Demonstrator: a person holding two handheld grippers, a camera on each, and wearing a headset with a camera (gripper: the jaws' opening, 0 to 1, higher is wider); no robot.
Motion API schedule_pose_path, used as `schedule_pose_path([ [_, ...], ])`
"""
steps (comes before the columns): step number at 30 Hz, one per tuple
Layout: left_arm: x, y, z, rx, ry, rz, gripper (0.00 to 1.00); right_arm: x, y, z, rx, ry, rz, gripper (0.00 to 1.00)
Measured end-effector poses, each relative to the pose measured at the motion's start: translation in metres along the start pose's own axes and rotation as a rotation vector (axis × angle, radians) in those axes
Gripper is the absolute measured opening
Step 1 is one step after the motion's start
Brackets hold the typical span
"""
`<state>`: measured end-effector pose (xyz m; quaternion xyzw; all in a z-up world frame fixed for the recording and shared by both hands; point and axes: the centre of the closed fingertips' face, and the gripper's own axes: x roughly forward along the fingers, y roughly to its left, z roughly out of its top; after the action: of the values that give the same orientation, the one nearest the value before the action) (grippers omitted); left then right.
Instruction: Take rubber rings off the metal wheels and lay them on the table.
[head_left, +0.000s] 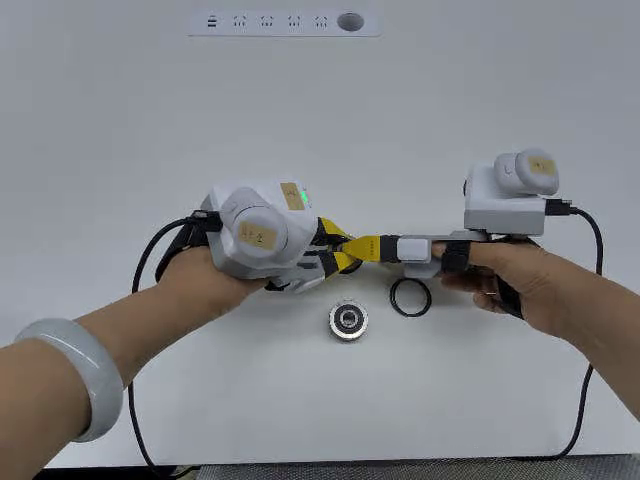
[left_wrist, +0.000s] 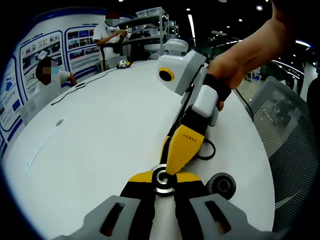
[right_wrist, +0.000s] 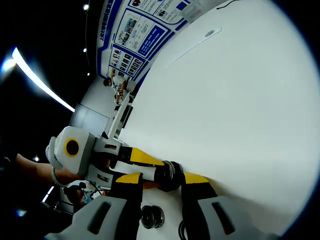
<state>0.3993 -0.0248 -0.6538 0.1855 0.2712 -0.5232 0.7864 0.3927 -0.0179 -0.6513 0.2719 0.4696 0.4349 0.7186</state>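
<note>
Left gripper clenched on held wheel, lifted just above table, centre of scene; likely to steady it for stripping. Right gripper comes in from right, jaws either side of same wheel, probably to catch its rubber ring. Cannot tell whether they are pinching or loose. Loose ring flat on table, just near of right gripper, already off. Second wheel lies left of it, slightly nearer; whether it carries a ring is unclear.

White table, power strip, blue poster wall, ceiling lights
</note>
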Motion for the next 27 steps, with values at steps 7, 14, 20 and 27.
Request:
schedule_pose_path([
  [7,-0.0001,-0.0002,0.0,0.0,-0.003,-0.001,0.13,-0.0062,0.0031,-0.0038,0.018,0.015,0.02,0.3],
  [14,0.0,-0.0003,-0.0002,-0.003,-0.002,0.003,0.13,-0.009,0.0018,-0.0041,0.006,0.006,0.011,0.26],
  [20,0.0,-0.0005,-0.0002,-0.004,-0.001,0.004,0.13,-0.0099,0.0023,-0.0035,-0.018,0.009,0.003,0.25],
  [27,-0.0001,-0.0007,-0.0002,-0.003,-0.001,0.004,0.13,-0.0105,0.0031,-0.004,-0.034,0.012,-0.002,0.26],
])
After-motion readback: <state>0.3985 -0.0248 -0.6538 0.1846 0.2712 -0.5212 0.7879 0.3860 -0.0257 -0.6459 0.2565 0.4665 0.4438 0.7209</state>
